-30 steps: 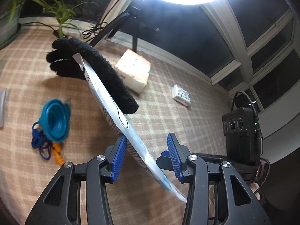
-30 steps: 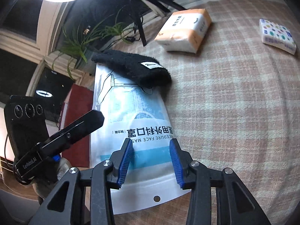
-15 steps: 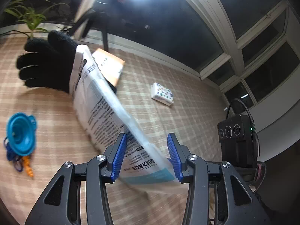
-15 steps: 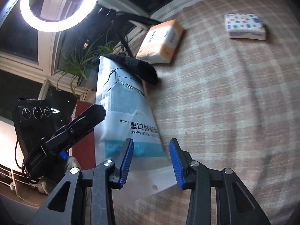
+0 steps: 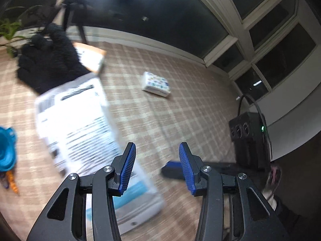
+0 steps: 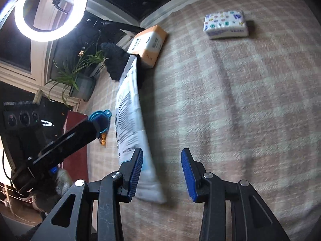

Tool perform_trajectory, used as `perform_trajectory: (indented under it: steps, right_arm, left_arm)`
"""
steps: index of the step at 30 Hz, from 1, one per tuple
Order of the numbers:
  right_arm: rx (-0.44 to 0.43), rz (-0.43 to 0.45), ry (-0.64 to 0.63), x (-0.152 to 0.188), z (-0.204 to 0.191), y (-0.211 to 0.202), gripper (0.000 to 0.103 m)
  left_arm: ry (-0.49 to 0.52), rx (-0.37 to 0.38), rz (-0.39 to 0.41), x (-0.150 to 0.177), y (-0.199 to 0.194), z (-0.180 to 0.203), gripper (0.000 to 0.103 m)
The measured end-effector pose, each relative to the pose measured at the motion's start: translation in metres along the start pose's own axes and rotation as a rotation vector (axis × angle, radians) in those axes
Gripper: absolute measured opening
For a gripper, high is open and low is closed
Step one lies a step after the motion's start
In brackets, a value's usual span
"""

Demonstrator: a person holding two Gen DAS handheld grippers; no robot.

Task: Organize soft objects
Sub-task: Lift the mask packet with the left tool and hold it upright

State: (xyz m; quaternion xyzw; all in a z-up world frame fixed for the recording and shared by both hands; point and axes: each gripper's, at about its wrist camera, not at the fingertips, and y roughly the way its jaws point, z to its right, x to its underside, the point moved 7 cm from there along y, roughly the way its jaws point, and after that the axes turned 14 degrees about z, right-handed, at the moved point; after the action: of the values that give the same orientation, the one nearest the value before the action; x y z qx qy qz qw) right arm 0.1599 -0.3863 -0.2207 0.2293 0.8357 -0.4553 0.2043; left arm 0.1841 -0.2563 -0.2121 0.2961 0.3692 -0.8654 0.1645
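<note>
Two tools hang over a checked cloth (image 5: 190, 110), and neither grips anything. The left tool (image 5: 156, 168) has its blue-padded jaws spread; they have just been opening a little, and only cloth shows between them. The right tool (image 6: 162, 174) is spread as well, with its gap empty. A white and blue printed bag (image 5: 80, 124) stretches away to the left of both tools, and its near end passes behind each tool's left finger. It is blurred, so I cannot tell whether it lies flat on the cloth. Rows of dark print cover the side that shows, but none of it can be read. A fuzzy black glove (image 5: 48, 64) sits at the bag's far end, overlapping it. Just beyond the glove lies an orange and white tissue pack (image 6: 150, 42); it has dark characters on its face, too small to make out. Well apart to the right rests a small white tissue pack (image 6: 225, 25) dotted with coloured symbols, with blue lettering along its side that I cannot read. A blue funnel (image 5: 7, 150) lies left of the bag. A ring light (image 6: 50, 10) glows above a potted plant (image 6: 80, 74) at the far edge.
</note>
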Motion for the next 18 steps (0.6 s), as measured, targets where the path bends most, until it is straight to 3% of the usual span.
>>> perform_trajectory:
  steps: [5, 7, 10, 18]
  right_arm:
    - [0.034, 0.003, -0.106, -0.013, -0.007, 0.006, 0.048]
    - [0.040, -0.005, -0.151, -0.018, -0.013, 0.009, 0.050]
    - [0.037, -0.004, -0.197, -0.026, -0.027, 0.017, 0.061]
    - [0.089, -0.066, -0.320, -0.029, -0.048, 0.053, 0.062]
  left_arm:
    - [-0.002, -0.084, 0.031, 0.008, -0.032, -0.033, 0.054]
    - [-0.014, -0.142, 0.041, 0.014, -0.043, -0.054, 0.055]
    - [-0.066, -0.177, 0.042, 0.023, -0.053, -0.078, 0.055]
    - [-0.157, -0.222, 0.032, 0.038, -0.057, -0.115, 0.055]
